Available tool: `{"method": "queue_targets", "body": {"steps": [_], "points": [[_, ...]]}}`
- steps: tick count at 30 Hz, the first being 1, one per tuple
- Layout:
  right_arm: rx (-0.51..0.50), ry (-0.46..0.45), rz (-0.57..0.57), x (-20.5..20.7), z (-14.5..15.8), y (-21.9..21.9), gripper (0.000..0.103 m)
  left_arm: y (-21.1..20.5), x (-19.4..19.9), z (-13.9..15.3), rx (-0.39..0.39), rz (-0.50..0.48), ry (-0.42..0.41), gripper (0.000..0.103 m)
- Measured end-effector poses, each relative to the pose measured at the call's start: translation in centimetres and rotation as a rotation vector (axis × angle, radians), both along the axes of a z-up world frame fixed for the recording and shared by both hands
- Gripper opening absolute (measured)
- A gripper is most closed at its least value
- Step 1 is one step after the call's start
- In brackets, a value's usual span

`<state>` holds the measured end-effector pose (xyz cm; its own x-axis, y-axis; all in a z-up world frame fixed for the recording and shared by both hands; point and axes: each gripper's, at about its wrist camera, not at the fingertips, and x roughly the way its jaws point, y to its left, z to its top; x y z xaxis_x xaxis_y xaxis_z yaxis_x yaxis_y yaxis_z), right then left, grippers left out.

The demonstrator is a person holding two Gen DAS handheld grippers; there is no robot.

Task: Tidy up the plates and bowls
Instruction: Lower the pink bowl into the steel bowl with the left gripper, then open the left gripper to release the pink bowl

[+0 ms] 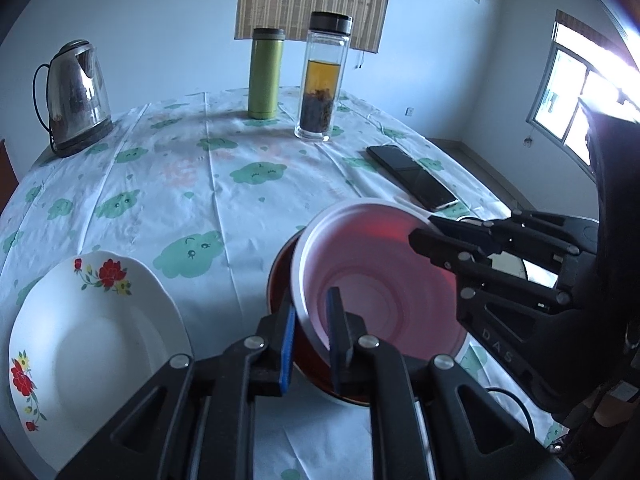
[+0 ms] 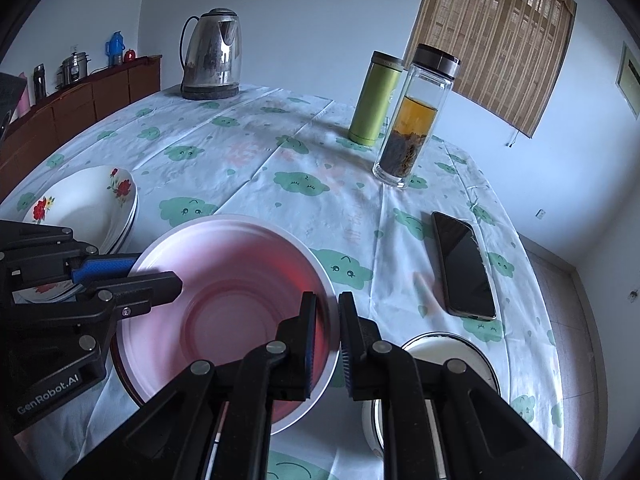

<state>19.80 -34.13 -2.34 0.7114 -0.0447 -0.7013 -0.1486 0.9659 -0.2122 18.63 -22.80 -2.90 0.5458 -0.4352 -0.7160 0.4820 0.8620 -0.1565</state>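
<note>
Both tongs, left (image 1: 314, 334) and right (image 2: 325, 344), pinch the pink bowl's (image 2: 224, 292) rim. Floral plates (image 2: 86, 204) sit left; a phone (image 2: 462, 264) and white bowl (image 2: 448, 346) right.

Pink bowl (image 2: 224, 300): round, pale pink inside with a white rim, tilted, nested in a dark red-brown bowl (image 1: 280, 280) on the cloud-print tablecloth; both grippers pinch its rim from opposite sides. Flowered plates (image 2: 88, 204): white, scalloped edge, red flower sprigs, stacked upright, left of the bowls. White bowl (image 2: 444, 350): dark-rimmed, at the table's near edge, right of the pink bowl, partly hidden.
</note>
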Motion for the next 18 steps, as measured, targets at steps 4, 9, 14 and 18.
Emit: {"method": "queue_targets", "body": {"steps": [4,9,14,18], "points": [[0.003,0.006,0.002,0.06,-0.22,-0.04,0.014,0.05,0.0,0.0,-0.004,-0.001,0.002,0.012],[0.006,0.006,0.002,0.17,-0.41,-0.09,0.014,0.08,-0.03,0.01,-0.008,-0.003,0.004,0.012],[0.016,0.003,0.0,0.3,-0.54,-0.18,0.015,0.03,-0.08,-0.03,-0.007,-0.005,0.003,0.012],[0.022,0.0,-0.001,0.29,-0.56,-0.23,0.015,-0.02,-0.13,0.01,-0.012,-0.007,0.001,0.012]]}}
